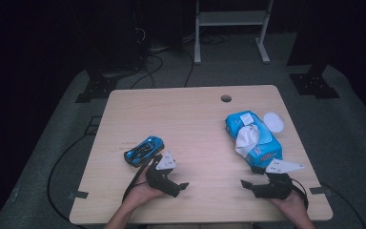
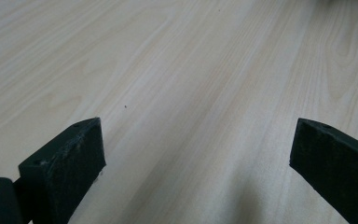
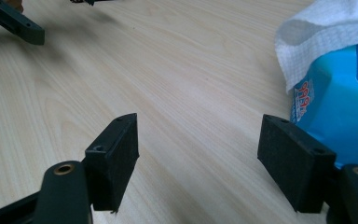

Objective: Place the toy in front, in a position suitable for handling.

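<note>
A blue toy car (image 1: 144, 149) lies at the table's front left. Just right of it, a hand holds my left gripper (image 1: 177, 175); its jaws stand wide apart over bare wood (image 2: 198, 140), so it is open. A blue pack of wet wipes (image 1: 252, 136) lies at the right with a white wipe (image 1: 246, 137) pulled out of its top. Below the pack my right gripper (image 1: 249, 175) is open and points left across the table. In the right gripper view (image 3: 198, 140) the pack (image 3: 335, 112) sits close beside the right jaw, not between the jaws.
A round white lid (image 1: 273, 121) lies right of the pack. The wooden table (image 1: 190, 124) has a cable hole (image 1: 226, 98) near its far edge. A white stand (image 1: 231, 19) and cables are on the floor behind. The left gripper's jaw (image 3: 14, 23) shows far off.
</note>
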The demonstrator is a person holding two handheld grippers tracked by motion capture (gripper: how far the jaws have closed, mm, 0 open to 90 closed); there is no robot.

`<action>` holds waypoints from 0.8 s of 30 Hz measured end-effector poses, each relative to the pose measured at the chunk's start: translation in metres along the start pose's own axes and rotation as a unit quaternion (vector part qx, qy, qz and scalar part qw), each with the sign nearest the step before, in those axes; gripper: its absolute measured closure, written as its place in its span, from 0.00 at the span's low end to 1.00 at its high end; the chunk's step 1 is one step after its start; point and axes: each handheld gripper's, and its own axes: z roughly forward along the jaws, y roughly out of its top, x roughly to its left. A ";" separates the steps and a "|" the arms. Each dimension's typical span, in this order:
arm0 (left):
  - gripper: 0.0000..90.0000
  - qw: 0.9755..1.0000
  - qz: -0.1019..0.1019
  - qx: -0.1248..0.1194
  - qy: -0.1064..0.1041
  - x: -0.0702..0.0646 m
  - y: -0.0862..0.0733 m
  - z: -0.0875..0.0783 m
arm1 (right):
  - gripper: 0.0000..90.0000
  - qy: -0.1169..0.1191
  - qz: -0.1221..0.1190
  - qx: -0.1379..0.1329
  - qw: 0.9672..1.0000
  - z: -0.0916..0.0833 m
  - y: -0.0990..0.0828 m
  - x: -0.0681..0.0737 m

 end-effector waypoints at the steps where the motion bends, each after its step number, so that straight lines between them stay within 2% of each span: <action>1: 0.03 1.000 0.000 0.000 0.000 0.000 0.000 0.000 | 0.31 0.001 0.001 0.000 1.000 0.000 0.001 0.000; 5: 0.03 1.000 -0.001 -0.001 0.009 0.001 0.000 -0.005 | 0.31 0.003 -0.003 0.002 1.000 0.002 0.001 -0.001; 6: 0.03 1.000 -0.004 -0.010 0.013 0.001 0.000 -0.008 | 0.31 0.003 -0.002 0.005 1.000 0.003 0.001 0.000; 11: 0.03 1.000 0.003 -0.005 0.022 0.004 0.000 -0.013 | 0.31 0.006 0.001 0.007 1.000 0.005 0.001 0.003; 12: 0.03 1.000 -0.002 -0.007 0.023 0.004 0.000 -0.014 | 0.31 0.005 0.000 0.008 1.000 0.005 0.002 0.003; 13: 0.03 1.000 0.007 -0.002 0.027 0.005 0.001 -0.015 | 0.31 0.006 -0.001 0.008 1.000 0.005 0.002 0.004; 14: 0.03 0.999 0.025 0.015 0.045 0.006 0.004 -0.015 | 0.31 0.009 -0.004 0.010 1.000 0.006 0.002 0.007; 16: 0.03 0.998 0.028 0.018 0.048 0.007 0.006 -0.016 | 0.31 0.008 -0.006 0.014 1.000 0.007 0.002 0.008; 18: 0.03 0.997 0.046 0.023 0.052 0.009 0.007 -0.019 | 0.31 0.010 -0.006 0.017 1.000 0.007 0.002 0.009; 21: 0.03 0.997 0.049 0.036 0.056 0.014 0.009 -0.022 | 0.31 0.014 -0.005 0.019 1.000 0.008 0.002 0.008; 22: 0.03 0.996 0.047 0.046 0.060 0.021 0.011 -0.026 | 0.31 0.015 -0.004 0.018 1.000 0.007 0.002 0.009; 24: 0.03 0.996 0.042 0.047 0.063 0.025 0.012 -0.028 | 0.31 0.016 -0.004 0.018 1.000 0.007 0.002 0.008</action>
